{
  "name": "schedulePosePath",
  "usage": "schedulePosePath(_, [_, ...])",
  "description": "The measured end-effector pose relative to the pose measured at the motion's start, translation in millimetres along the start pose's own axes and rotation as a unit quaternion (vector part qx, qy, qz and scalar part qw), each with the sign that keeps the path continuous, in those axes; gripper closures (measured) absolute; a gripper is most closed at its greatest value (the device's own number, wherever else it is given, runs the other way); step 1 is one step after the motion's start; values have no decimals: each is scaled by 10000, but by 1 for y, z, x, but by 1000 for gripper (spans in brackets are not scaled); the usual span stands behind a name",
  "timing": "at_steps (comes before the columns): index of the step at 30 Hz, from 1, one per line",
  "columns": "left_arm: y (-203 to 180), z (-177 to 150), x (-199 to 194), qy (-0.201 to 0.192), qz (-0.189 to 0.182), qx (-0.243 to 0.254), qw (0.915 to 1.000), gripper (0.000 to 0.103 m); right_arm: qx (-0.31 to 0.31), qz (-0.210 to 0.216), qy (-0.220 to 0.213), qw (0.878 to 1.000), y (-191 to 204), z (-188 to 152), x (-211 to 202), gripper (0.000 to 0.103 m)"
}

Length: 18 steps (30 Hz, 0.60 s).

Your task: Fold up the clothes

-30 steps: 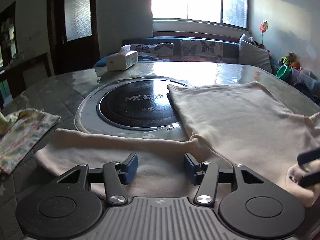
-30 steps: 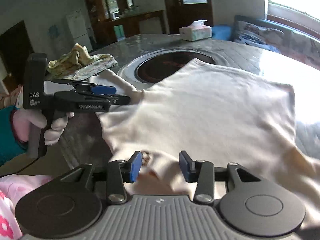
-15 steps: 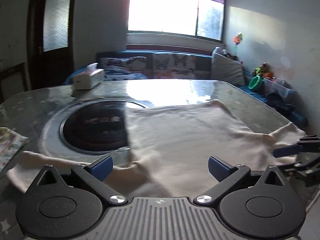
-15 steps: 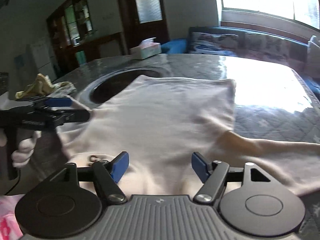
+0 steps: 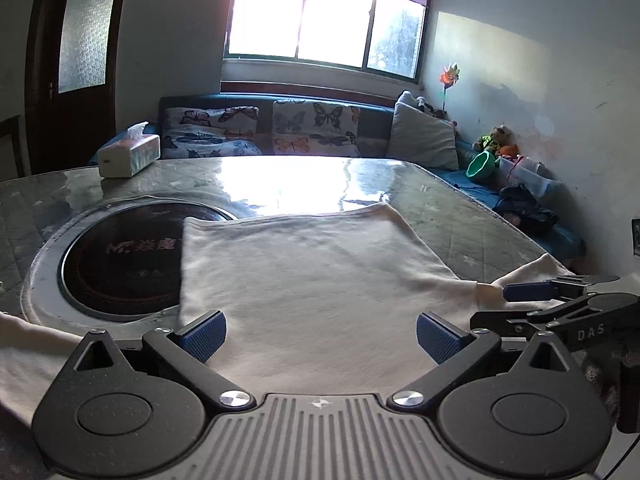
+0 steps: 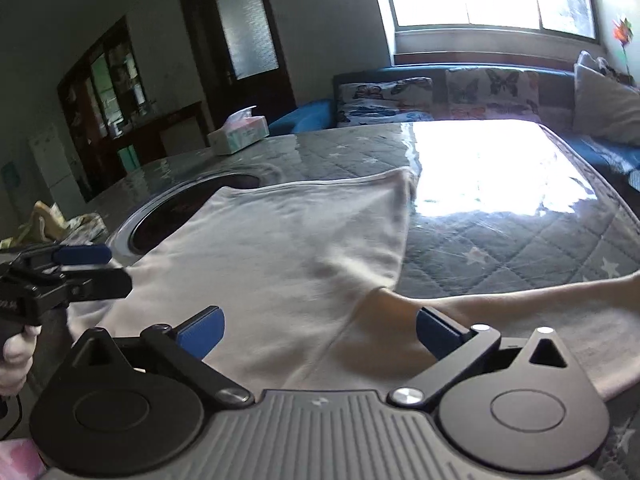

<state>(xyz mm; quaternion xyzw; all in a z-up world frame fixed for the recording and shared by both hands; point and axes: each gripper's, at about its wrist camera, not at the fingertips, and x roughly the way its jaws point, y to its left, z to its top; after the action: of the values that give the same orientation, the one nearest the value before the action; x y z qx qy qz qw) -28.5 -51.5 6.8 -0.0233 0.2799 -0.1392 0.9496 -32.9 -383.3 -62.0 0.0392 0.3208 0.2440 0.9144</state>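
A cream long-sleeved shirt point(image 5: 312, 272) lies flat on the quilted table, its hem toward the window. One sleeve point(image 5: 32, 344) trails off to the left and the other sleeve point(image 6: 520, 300) to the right. My left gripper point(image 5: 320, 334) is open wide over the near part of the shirt's body, with nothing pinched. My right gripper point(image 6: 318, 330) hovers over the right armpit area; its jaws are opening and only flat cloth lies under them. Each gripper shows in the other's view: the right gripper point(image 5: 516, 306) near the right sleeve, the left gripper point(image 6: 108, 270) at the shirt's left side.
A round black cooktop point(image 5: 120, 260) is set into the table, partly under the shirt. A tissue box point(image 5: 129, 156) stands at the far left corner. A floral cloth point(image 6: 60, 224) lies at the left edge. A sofa with butterfly cushions point(image 5: 312, 128) runs behind the table.
Both pairs of jaws have spread from half closed to wide. Both grippers have shifted rightward along the shirt's near edge, the left from the left sleeve to the body, the right from the collar toward the right sleeve.
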Motion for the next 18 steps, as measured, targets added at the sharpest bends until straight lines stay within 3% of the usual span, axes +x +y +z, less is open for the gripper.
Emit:
schedulePosePath(6, [-7, 1, 12, 149, 29, -30, 9999, 0, 251, 328, -167, 9990, -12, 2, 0, 0])
schedulePosePath(13, [-4, -7, 17, 301, 229, -146, 9992, 0, 338, 1095, -310, 9929, -4, 10, 8, 0])
schedulePosePath(16, [-2, -10, 18, 375, 300, -155, 9987, 0, 301, 1127, -236, 9929, -1, 11, 16, 0])
schedulePosePath(18, [-1, -11, 18, 401, 294, -166, 9986, 0, 292, 934, -119, 9951, -1, 10, 21, 0])
